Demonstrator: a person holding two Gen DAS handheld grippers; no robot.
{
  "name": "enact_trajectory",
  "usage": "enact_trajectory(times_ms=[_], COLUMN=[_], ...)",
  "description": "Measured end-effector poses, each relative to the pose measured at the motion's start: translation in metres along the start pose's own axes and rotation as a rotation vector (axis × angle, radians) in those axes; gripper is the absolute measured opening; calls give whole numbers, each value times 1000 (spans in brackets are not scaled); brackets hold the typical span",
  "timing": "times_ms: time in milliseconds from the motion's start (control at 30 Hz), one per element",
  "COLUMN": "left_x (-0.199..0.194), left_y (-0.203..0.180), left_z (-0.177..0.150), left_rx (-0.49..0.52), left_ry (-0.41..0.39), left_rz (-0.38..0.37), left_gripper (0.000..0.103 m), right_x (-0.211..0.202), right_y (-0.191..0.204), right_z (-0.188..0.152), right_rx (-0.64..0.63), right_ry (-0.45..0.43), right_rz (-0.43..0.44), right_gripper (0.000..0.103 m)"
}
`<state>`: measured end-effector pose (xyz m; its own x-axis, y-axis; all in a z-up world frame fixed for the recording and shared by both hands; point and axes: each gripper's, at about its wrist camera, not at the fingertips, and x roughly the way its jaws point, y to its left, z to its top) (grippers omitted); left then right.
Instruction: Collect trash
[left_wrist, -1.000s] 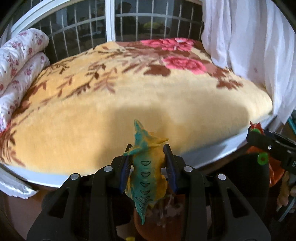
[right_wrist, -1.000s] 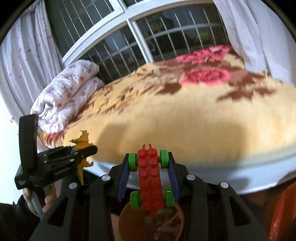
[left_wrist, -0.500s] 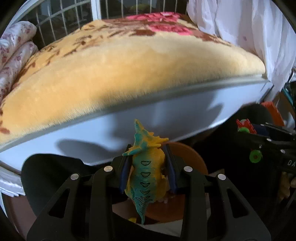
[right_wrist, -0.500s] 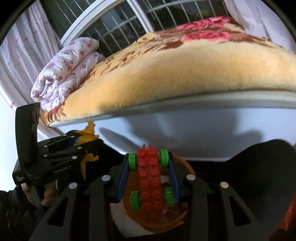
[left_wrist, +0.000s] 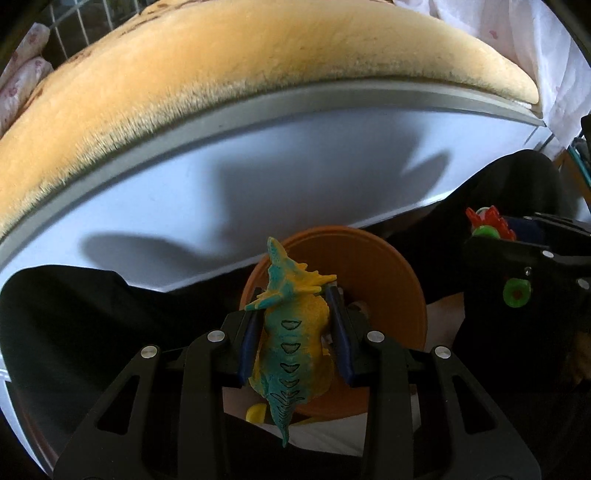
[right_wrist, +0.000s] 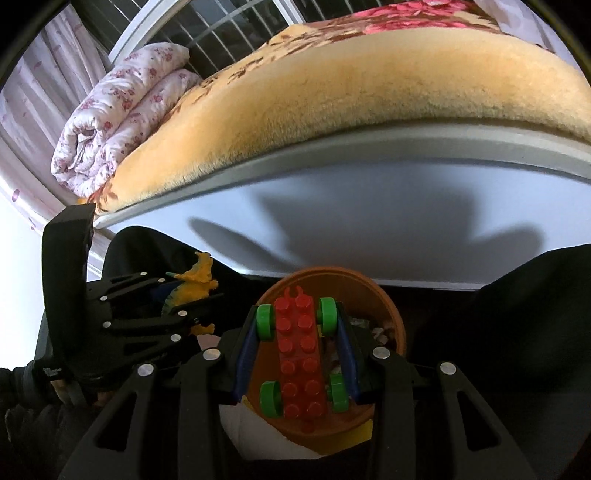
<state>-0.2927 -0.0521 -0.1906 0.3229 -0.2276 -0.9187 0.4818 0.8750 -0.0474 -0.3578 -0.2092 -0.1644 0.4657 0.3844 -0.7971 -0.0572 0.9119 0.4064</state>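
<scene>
My left gripper (left_wrist: 295, 295) is shut on a yellow and teal toy dinosaur (left_wrist: 293, 332) and holds it over an orange-brown round bin (left_wrist: 376, 266) on the floor. My right gripper (right_wrist: 297, 317) is shut on a red brick car with green wheels (right_wrist: 299, 354) and holds it over the same bin (right_wrist: 354, 291), which has scraps inside. The left gripper with the dinosaur (right_wrist: 192, 284) shows at the left of the right wrist view. The right gripper with the car (left_wrist: 491, 229) shows at the right of the left wrist view.
The bed's white side panel (left_wrist: 258, 177) stands just behind the bin, topped by a yellow floral blanket (right_wrist: 351, 85). A rolled floral quilt (right_wrist: 122, 118) lies at the bed's far left. Dark cloth (left_wrist: 74, 325) flanks the bin. White curtains (left_wrist: 535, 44) hang right.
Both grippers have dropped from above the bed's level to below its edge, and now hang over the orange bin. Each still holds its toy.
</scene>
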Motion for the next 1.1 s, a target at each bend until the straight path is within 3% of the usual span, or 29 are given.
enact_trajectory(times_ms=[200, 267, 300, 333, 567, 667, 767, 867, 1000, 1100], left_x=[8, 12, 15, 18, 19, -7, -51, -90, -110, -105], left_y=[1, 0, 1, 2, 8, 6, 5, 18, 51, 76], left_z=[-1, -1, -1, 0, 5, 16, 38, 74, 123, 156], left_rx=[2, 7, 5, -1, -35, 3, 40, -28, -140, -184], left_ry=[28, 42, 60, 69, 69, -30, -217, -380, -480, -488], left_rz=[-7, -3, -3, 6, 1, 57, 162, 216, 289, 334], left_gripper=[34, 37, 57, 79, 82, 82, 91, 93, 95, 95], right_x=[12, 23, 25, 27, 12, -17, -50, -73, -81, -75], right_y=[-1, 0, -3, -6, -18, -7, 10, 25, 32, 30], right_z=[0, 6, 6, 6, 13, 28, 55, 92, 142, 175], right_rx=[3, 8, 12, 27, 69, -1, -81, -140, -144, -113], right_ry=[43, 84, 94, 94, 14, -101, -265, -422, -521, -582], right_rz=[7, 30, 31, 15, -28, -86, -174, -278, -341, -405], right_gripper=[39, 47, 65, 70, 67, 75, 89, 98, 98, 98])
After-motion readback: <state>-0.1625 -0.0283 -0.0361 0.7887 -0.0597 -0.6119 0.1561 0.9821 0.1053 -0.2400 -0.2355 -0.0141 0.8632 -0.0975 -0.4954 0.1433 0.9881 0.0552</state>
